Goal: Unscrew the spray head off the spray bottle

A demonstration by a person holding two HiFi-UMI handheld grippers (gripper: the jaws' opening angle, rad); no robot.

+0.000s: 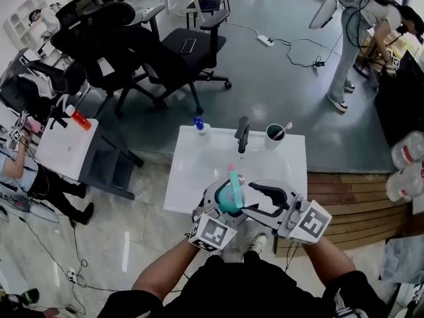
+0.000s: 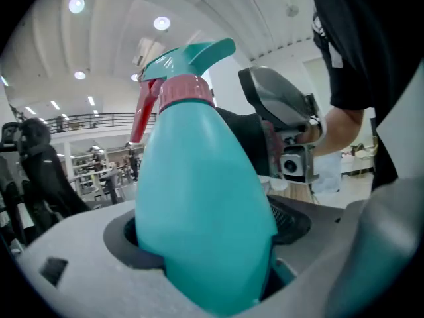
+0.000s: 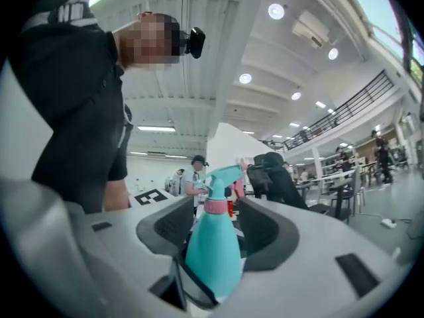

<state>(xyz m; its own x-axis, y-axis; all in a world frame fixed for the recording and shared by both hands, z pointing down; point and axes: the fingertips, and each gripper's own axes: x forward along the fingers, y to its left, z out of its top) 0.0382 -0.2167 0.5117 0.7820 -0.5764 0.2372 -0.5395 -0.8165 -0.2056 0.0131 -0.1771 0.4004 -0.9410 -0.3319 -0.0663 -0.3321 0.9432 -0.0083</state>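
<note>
The spray bottle [image 1: 231,194] hangs in the air over the near edge of the white surface [image 1: 192,177], close to the person's chest. Its body is clamped in the left tool [image 1: 224,205]. Its long axis stands nearly upright, with the spray head [image 3: 222,176] on top above the pink collar [image 3: 215,206]. The right tool [image 1: 249,199] reaches in level from the right, jaws wide apart on either side of the body, pads clear of it. The head sits above that opening, so the right hand probably has to rise before closing.

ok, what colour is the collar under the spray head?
Pink collar on the teal spray bottle; clearest in the left gripper view.
</note>
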